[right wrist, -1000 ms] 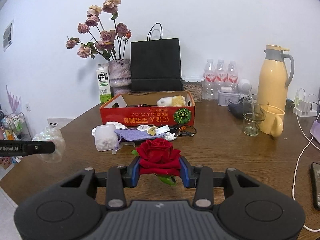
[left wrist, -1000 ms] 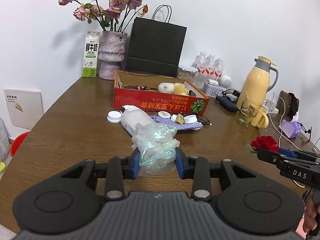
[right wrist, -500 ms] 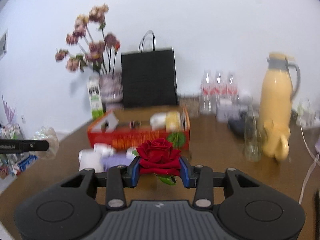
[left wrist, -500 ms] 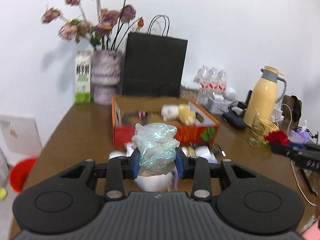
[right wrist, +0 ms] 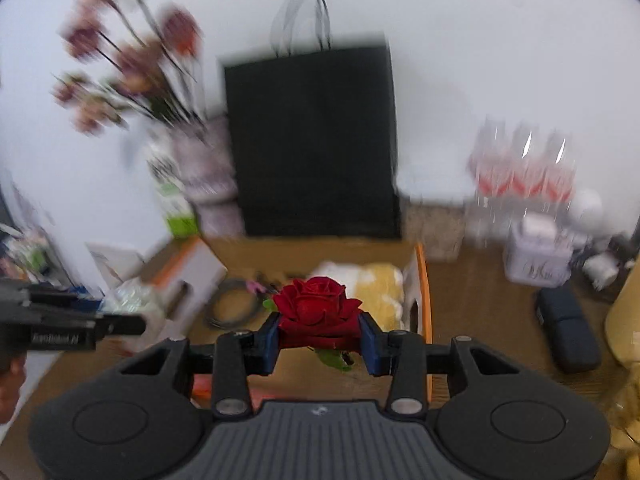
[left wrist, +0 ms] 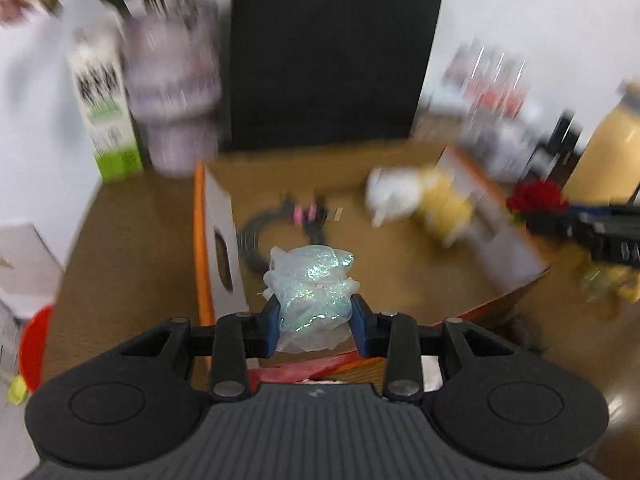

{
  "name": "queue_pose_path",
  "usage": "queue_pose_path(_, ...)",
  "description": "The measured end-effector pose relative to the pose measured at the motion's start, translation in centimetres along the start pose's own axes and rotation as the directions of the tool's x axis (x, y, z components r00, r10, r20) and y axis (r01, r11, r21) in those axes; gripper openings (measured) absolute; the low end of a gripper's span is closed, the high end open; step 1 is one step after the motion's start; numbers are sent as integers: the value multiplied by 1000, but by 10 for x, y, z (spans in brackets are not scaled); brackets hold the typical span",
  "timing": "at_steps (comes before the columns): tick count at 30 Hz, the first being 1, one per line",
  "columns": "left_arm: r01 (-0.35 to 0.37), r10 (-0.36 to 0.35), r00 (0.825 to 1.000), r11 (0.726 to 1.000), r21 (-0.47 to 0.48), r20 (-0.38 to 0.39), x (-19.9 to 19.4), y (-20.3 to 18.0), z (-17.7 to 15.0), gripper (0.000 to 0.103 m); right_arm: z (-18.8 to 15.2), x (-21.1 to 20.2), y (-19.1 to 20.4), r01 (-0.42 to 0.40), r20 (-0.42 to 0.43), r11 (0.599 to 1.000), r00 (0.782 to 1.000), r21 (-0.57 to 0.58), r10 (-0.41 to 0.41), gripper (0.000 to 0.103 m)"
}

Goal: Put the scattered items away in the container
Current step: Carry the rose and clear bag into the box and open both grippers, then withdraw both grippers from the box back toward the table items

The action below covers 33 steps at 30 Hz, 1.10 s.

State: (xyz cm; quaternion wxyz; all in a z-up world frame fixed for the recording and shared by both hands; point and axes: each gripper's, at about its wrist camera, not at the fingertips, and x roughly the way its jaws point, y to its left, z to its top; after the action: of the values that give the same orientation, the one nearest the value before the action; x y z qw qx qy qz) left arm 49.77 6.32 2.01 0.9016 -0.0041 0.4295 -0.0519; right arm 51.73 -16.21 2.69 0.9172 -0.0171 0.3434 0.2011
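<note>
My left gripper is shut on a crumpled iridescent plastic bag, held above the near wall of the open orange cardboard box. In the right wrist view my right gripper is shut on a red rose, over the box's right side. The rose and right gripper also show at the right of the left wrist view. Inside the box lie a coiled black cable and a white and yellow plush toy. Both views are blurred by motion.
Behind the box stand a black paper bag, a vase of dried flowers and a milk carton. Water bottles, a yellow thermos and a dark case crowd the right side of the wooden table.
Both grippers have swept forward over the table to the box, each keeping its hold. The scattered items near the box front have dropped out of view beneath them.
</note>
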Motion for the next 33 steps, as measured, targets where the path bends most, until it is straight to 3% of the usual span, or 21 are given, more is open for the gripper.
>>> queue_pose_path(4, -51, 55, 994, 998, 43, -91, 47, 9, -3, 36, -3, 73, -7, 88, -167, 995, 981, -40, -94, 39)
queue_pose_path(6, -52, 58, 995, 995, 81, -77, 52, 12, -5, 39, -13, 94, -5, 114, -231, 989, 964, -89, -132, 39)
queue_pose_path(8, -56, 64, 996, 992, 111, -70, 51, 13, -9, 43, -24, 107, -1, 146, -265, 977, 947, -155, -183, 41)
queue_pose_path(11, -46, 55, 996, 990, 135, -65, 52, 17, -7, 46, -23, 109, -5, 134, -282, 981, 944, -139, -169, 44)
queue_pose_path(13, -34, 44, 996, 992, 120, -74, 51, 20, -2, 46, -18, 109, -3, 117, -312, 985, 938, -129, -152, 59)
queue_pose_path(18, -30, 31, 999, 999, 22, -39, 25, 30, 6, 62, -5, 82, 5, 114, -240, 984, 960, -134, -144, 78)
queue_pose_path(27, -42, 44, 998, 999, -30, 53, -54, 31, -11, 73, -9, 5, 1, 96, -118, 992, 987, -77, -105, 80)
queue_pose_path(33, 30, -27, 987, 999, -15, 158, -119, 12, -36, 80, -30, -58, -3, 111, -76, 992, 990, -65, -116, 80)
